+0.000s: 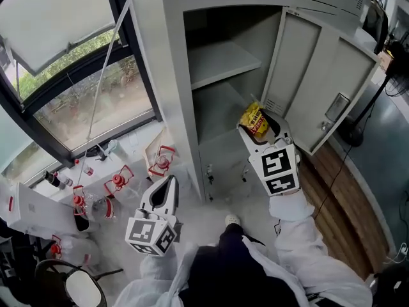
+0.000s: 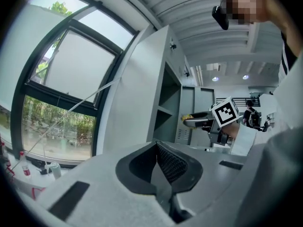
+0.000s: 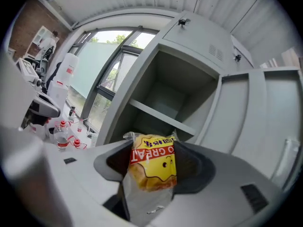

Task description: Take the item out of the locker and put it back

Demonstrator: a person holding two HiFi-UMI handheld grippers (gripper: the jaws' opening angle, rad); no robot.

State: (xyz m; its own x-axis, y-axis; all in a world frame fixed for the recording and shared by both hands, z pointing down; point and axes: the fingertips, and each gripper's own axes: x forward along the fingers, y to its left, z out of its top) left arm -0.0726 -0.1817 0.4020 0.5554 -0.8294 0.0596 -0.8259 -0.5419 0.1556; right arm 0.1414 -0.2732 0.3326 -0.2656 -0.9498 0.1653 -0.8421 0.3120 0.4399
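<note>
At the centre right of the head view, a yellow-and-clear plastic snack packet [image 1: 254,119] is clamped between the jaws of the right gripper [image 1: 259,133], just before the open tall grey metal locker [image 1: 172,75], below its shelf. At lower left, the left gripper [image 1: 169,187] is seen with jaws pressed together, empty.

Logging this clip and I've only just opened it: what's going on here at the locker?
A person holds a gripper in each hand in front of a grey locker whose door stands open. The right gripper is shut on a yellow snack packet, held at the opening just below the shelf. The left gripper is shut and empty, low off to the side. Whether the packet is going in or coming out can't be told.
</note>
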